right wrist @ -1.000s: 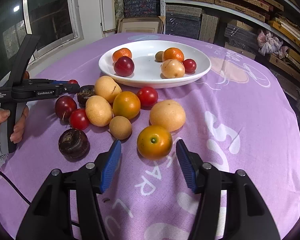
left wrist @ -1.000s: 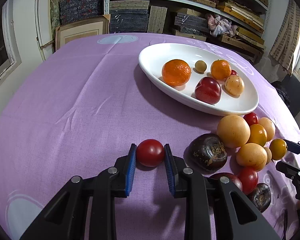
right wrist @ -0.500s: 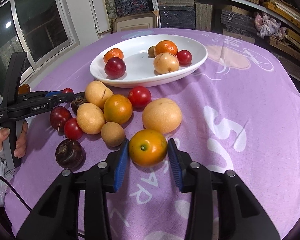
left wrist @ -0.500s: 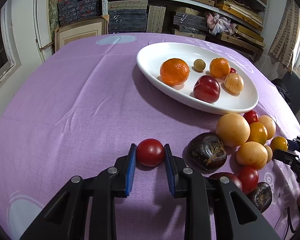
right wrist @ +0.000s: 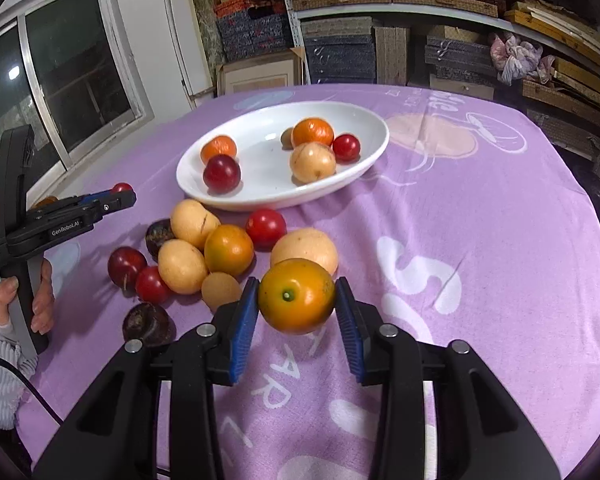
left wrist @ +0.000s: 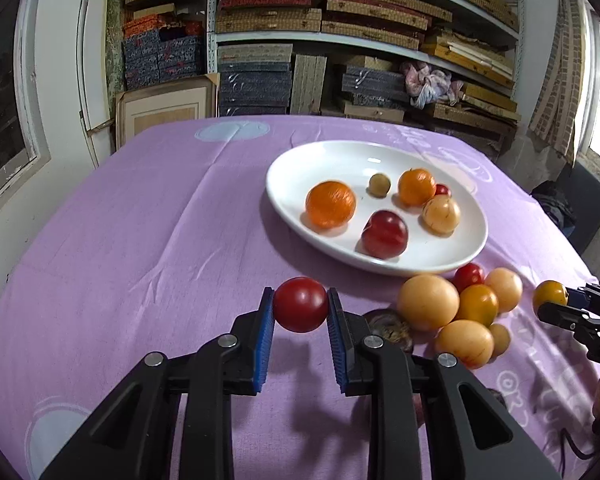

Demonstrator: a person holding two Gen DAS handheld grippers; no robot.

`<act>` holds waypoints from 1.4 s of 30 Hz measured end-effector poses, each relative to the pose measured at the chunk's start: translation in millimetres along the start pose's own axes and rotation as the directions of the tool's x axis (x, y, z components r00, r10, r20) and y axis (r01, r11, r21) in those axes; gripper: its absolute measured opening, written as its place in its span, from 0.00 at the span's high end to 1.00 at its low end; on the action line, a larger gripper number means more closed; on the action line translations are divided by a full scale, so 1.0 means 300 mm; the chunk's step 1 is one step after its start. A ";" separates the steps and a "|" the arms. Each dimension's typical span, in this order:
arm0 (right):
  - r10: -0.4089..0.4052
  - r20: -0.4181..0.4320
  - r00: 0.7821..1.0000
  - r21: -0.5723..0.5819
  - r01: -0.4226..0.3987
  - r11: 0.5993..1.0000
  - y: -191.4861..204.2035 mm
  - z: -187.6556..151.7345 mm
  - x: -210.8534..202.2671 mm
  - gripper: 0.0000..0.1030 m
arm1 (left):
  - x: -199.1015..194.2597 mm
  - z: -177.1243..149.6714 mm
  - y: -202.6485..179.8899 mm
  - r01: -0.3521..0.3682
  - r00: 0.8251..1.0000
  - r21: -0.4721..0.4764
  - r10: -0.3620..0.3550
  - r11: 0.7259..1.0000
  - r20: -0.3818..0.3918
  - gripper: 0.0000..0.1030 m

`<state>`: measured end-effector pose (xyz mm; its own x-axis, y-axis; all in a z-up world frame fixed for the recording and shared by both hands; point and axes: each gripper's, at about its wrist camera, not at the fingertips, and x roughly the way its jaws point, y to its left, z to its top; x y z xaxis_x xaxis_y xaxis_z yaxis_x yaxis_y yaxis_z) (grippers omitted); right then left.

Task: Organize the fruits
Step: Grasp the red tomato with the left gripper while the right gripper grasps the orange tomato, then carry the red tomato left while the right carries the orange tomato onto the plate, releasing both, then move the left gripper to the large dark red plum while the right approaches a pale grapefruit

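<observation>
Gripping a red tomato [left wrist: 301, 304] between its blue pads, the left gripper [left wrist: 301, 312] has its jaws closed narrow on the fruit, which hangs clear of the purple cloth of the bench [left wrist: 140, 240] with its shadow below. The right gripper [right wrist: 297, 300] holds an orange-yellow tomato [right wrist: 297, 295], green stem scar facing the camera; its jaws have just been closing and now press on both sides of the fruit, which is also lifted off the cloth. Just beyond both grippers lies a loose cluster of fruit [right wrist: 204, 252] on the bench: pale yellow round ones, an orange one, small red tomatoes and dark brown-purple ones, several touching. Farther back sits the white oval plate [right wrist: 260, 196], carrying two oranges, a dark red plum, a pale yellow fruit, a small red one and a small brownish one. In the right wrist view a hand [right wrist: 40, 300] in a grey ribbed sleeve grasps the left gripper's handle.
</observation>
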<state>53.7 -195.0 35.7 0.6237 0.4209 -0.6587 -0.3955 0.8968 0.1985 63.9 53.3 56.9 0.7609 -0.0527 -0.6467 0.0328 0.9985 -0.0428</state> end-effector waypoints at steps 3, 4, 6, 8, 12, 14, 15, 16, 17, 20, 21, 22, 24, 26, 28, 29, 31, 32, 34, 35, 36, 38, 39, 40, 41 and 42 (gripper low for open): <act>-0.012 0.096 0.995 0.004 0.011 1.000 -0.005 0.086 -0.100 0.63 | -0.035 0.080 -0.009 0.021 0.999 -0.005 -0.021 1.000 0.024 0.75; -0.012 0.126 0.992 0.008 0.012 1.000 -0.006 0.124 -0.130 0.63 | -0.041 0.110 -0.012 0.025 0.999 -0.006 -0.025 1.000 0.033 0.75; -0.012 0.187 0.982 0.017 0.009 1.000 -0.008 0.209 -0.178 0.63 | -0.043 0.176 -0.019 0.030 0.998 -0.009 -0.030 1.000 0.049 0.75; -0.006 0.227 0.974 0.026 0.001 1.000 -0.004 0.290 -0.197 0.63 | -0.029 0.233 -0.025 0.033 0.998 -0.021 -0.031 0.999 0.059 0.75; 0.029 0.235 0.972 0.045 -0.040 0.998 0.010 0.390 -0.112 0.63 | 0.072 0.314 -0.044 0.044 0.999 -0.048 -0.042 0.998 0.028 0.75; 0.047 0.188 0.981 0.034 -0.054 0.998 0.028 0.400 -0.016 0.63 | 0.149 0.346 -0.051 0.035 0.999 -0.052 -0.035 0.998 -0.007 0.75; 0.053 0.161 0.986 0.021 -0.057 0.998 0.039 0.399 0.034 0.63 | 0.191 0.357 -0.051 0.030 0.999 -0.051 -0.032 0.998 -0.031 0.75; 0.059 0.131 0.990 0.009 -0.061 0.998 0.051 0.395 0.088 0.63 | 0.233 0.369 -0.053 0.025 0.998 -0.048 -0.028 0.999 -0.055 0.75; 0.062 0.101 0.993 -0.004 -0.062 0.998 0.063 0.389 0.138 0.63 | 0.273 0.379 -0.053 0.021 0.997 -0.042 -0.024 0.999 -0.076 0.75; 0.057 0.028 0.998 -0.043 -0.056 0.998 0.094 0.371 0.256 0.63 | 0.372 0.388 -0.045 0.010 0.992 -0.038 -0.015 0.999 -0.123 0.75; 0.056 0.011 0.998 -0.055 -0.055 0.997 0.102 0.370 0.282 0.63 | 0.398 0.388 -0.041 0.012 0.991 -0.043 -0.017 0.999 -0.136 0.75; 0.055 0.000 0.998 -0.065 -0.055 0.996 0.109 0.355 0.304 0.63 | 0.420 0.385 -0.033 0.012 0.989 -0.049 -0.019 0.999 -0.149 0.75; 0.053 -0.020 0.998 -0.076 -0.054 0.996 0.117 0.350 0.335 0.63 | 0.453 0.375 -0.019 0.016 0.985 -0.062 -0.026 0.998 -0.171 0.75; 0.048 -0.036 0.998 -0.085 -0.051 0.995 0.120 0.346 0.361 0.63 | 0.473 0.367 -0.005 0.026 0.983 -0.079 -0.040 0.997 -0.181 0.75; 0.038 -0.045 0.998 -0.094 -0.042 0.995 0.123 0.340 0.380 0.63 | 0.477 0.369 0.001 0.034 0.982 -0.094 -0.051 0.995 -0.183 0.74; 0.037 -0.048 0.998 -0.095 -0.042 0.995 0.122 0.337 0.386 0.61 | 0.479 0.370 0.003 0.039 0.981 -0.097 -0.057 0.994 -0.187 0.74; 0.047 -0.052 0.998 -0.090 -0.051 0.995 0.125 0.333 0.381 0.57 | 0.480 0.369 -0.001 0.029 0.980 -0.089 -0.046 0.996 -0.193 0.69; 0.046 -0.042 0.998 -0.088 -0.049 0.995 0.127 0.334 0.366 0.57 | 0.476 0.372 -0.005 0.020 0.981 -0.080 -0.034 0.997 -0.189 0.65; 0.050 0.000 0.999 -0.086 -0.050 0.995 0.127 0.349 0.303 0.56 | 0.441 0.373 -0.002 0.010 0.987 -0.075 -0.022 0.997 -0.162 0.58; 0.052 0.031 0.998 -0.086 -0.049 0.995 0.128 0.359 0.257 0.55 | 0.418 0.375 0.001 0.012 0.988 -0.082 -0.025 0.997 -0.152 0.57; 0.055 0.069 0.996 -0.088 -0.049 0.995 0.133 0.369 0.203 0.50 | 0.387 0.376 0.010 0.016 0.990 -0.092 -0.029 0.996 -0.141 0.56; 0.059 0.157 0.986 -0.086 -0.045 0.995 0.131 0.385 0.080 0.33 | 0.311 0.376 0.031 0.019 0.993 -0.106 -0.031 0.994 -0.111 0.50; 0.058 0.207 0.977 -0.080 -0.042 0.996 0.132 0.381 0.015 0.20 | 0.267 0.371 0.038 0.017 0.996 -0.107 -0.027 0.994 -0.090 0.40; 0.056 0.248 0.967 -0.074 -0.038 0.997 0.128 0.373 -0.042 0.14 | 0.223 0.363 0.045 0.010 0.997 -0.104 -0.017 0.995 -0.072 0.32; 0.054 0.283 0.958 -0.068 -0.036 0.997 0.123 0.358 -0.094 0.08 | 0.181 0.350 0.049 -0.003 0.998 -0.097 -0.003 0.995 -0.056 0.29; 0.054 0.305 0.951 -0.063 -0.036 0.997 0.118 0.336 -0.135 0.08 | 0.139 0.330 0.053 -0.015 0.999 -0.088 0.011 0.996 -0.041 0.27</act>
<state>82.3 -166.4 142.6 0.7774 0.4900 -0.3945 -0.4594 0.8706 0.1761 160.4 68.1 104.7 0.7342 -0.0417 -0.6777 -0.0359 0.9943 -0.1001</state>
